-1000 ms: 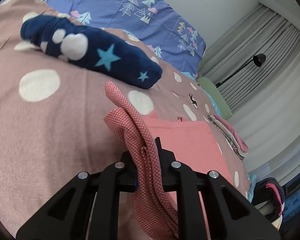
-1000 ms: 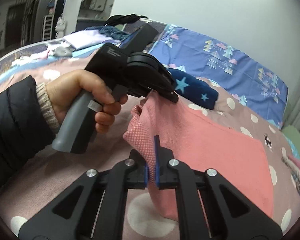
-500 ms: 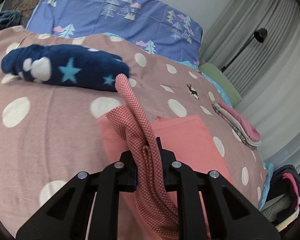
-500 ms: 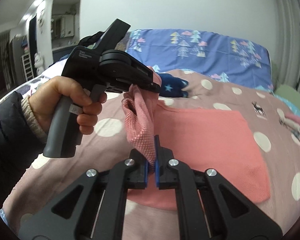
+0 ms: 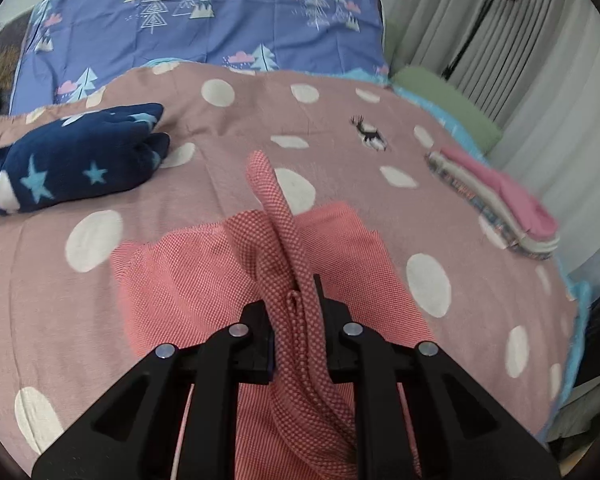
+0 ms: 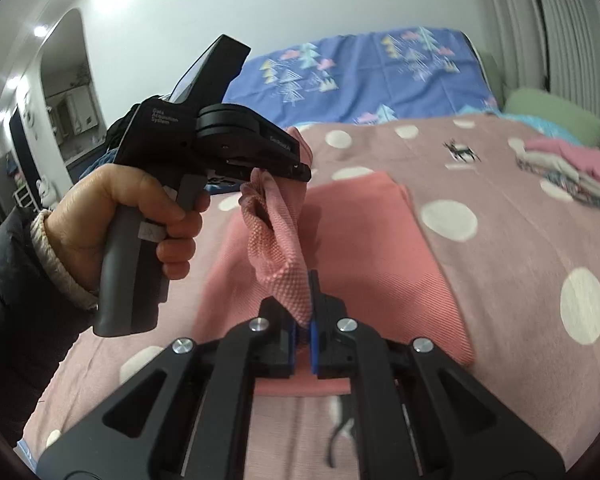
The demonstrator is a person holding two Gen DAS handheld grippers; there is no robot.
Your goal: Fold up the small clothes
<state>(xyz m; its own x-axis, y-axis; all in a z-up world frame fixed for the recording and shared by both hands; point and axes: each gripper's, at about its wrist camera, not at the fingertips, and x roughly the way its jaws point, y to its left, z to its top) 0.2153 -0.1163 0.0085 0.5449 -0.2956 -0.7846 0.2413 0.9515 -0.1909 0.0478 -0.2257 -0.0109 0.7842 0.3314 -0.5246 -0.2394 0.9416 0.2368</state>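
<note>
A salmon-pink knit garment [image 5: 204,276] [image 6: 360,256] lies on the dotted pink bedspread [image 5: 80,312], its near edge lifted. My left gripper [image 5: 296,312] is shut on a bunched fold of that edge, which stands up between the fingers. The right wrist view shows this left gripper [image 6: 300,168] from the side, held in a person's hand [image 6: 112,208]. My right gripper [image 6: 303,320] is shut on another corner of the same raised edge. The cloth hangs slack between the two grippers above the flat part of the garment.
A rolled navy star-print piece [image 5: 68,160] lies at the back left. A stack of folded clothes [image 5: 496,204] [image 6: 572,168] sits at the bed's right edge. A blue tree-print pillow [image 5: 204,20] and a green cushion [image 5: 448,100] are at the head; curtains hang on the right.
Both grippers have carried the lifted pink edge across the bed, over the flat part of the garment. Both have rolled, so the bed now sits level in view. Both grips have held.
</note>
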